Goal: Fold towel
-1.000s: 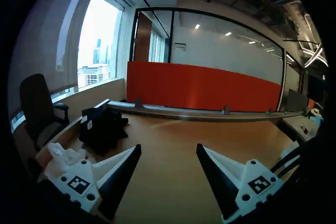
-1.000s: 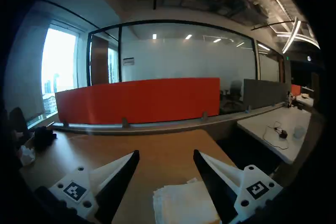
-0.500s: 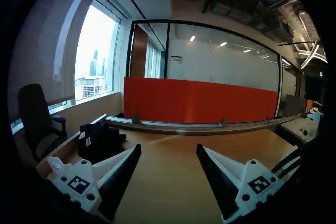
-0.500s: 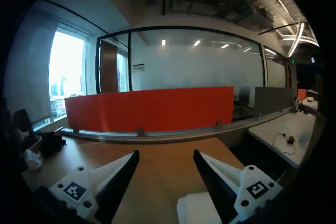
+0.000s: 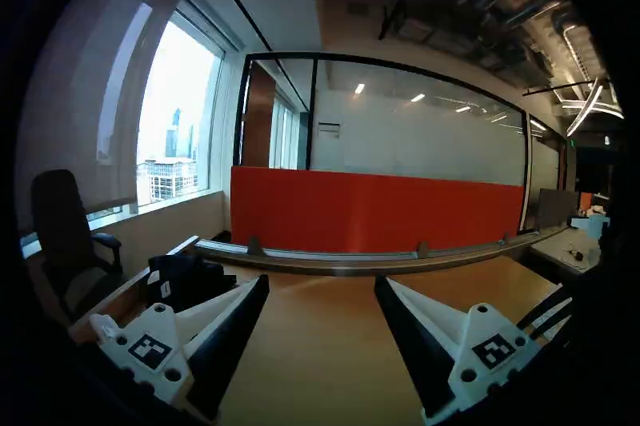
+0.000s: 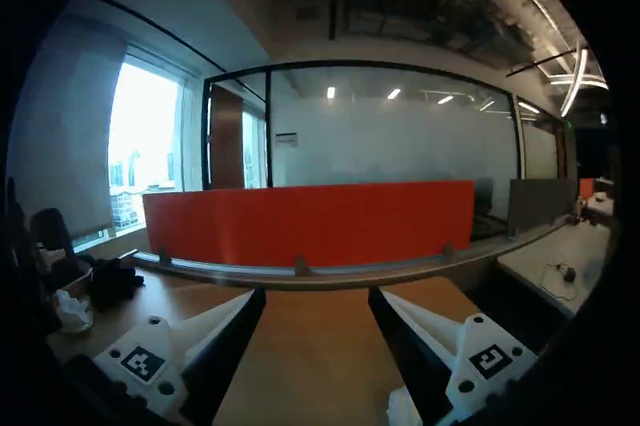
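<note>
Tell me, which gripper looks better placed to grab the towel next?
Probably the right. An edge of the white towel lies just below the open right gripper, while the open left gripper faces wooden tabletop, with a black bag to its side.

Open-plan office. The wooden surface (image 5: 320,354) is light brown and bounded at its far edge by a grey rail carrying an orange partition (image 5: 376,210). Behind the partition stands a black-framed glass wall (image 5: 416,134) with ceiling lamps showing in it. A tall window (image 5: 172,138) on the left admits bright daylight, with city towers outside and a black office chair (image 5: 60,226) beneath it. The ceiling (image 5: 456,2) is open, with exposed ducts and strip lights (image 5: 588,102). A white desk (image 6: 560,254) stands to the right.
</note>
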Available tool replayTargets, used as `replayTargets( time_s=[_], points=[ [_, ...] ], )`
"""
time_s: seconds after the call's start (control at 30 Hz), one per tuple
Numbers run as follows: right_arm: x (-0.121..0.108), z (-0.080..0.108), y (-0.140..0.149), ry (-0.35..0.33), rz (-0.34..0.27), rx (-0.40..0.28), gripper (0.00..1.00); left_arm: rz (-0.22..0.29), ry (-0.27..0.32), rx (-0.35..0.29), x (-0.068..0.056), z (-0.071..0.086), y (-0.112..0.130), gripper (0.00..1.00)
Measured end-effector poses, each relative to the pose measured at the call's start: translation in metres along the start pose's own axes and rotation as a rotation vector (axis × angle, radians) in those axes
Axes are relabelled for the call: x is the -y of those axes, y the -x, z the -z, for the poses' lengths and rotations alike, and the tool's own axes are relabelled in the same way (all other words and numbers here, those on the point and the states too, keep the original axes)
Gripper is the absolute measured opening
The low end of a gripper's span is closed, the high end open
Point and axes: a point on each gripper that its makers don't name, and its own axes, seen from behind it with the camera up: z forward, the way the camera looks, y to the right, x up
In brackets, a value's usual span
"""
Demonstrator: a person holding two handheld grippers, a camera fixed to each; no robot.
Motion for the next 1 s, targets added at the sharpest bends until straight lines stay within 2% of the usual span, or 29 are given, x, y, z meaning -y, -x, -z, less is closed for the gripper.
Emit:
replayTargets(
  time_s=[0.17,0.37,0.67,1.0],
  points=[
    [0.014,-0.001,-0.002,0.0,-0.015,-0.006,0.99,0.01,0.016,-0.005,-0.002,-0.002,0.0,0.98],
    [0.018,0.001,-0.003,0.01,-0.007,0.002,0.99,0.012,0.029,-0.026,-0.005,-0.002,-0.005,0.98],
    [0.023,0.003,-0.014,0.006,0.0,0.009,0.99,-0.013,0.035,-0.051,-0.011,-0.007,-0.008,0.98],
    [0.037,0.013,-0.024,0.016,-0.039,0.017,0.99,-0.064,0.005,-0.063,0.001,-0.004,0.005,0.98]
  ],
)
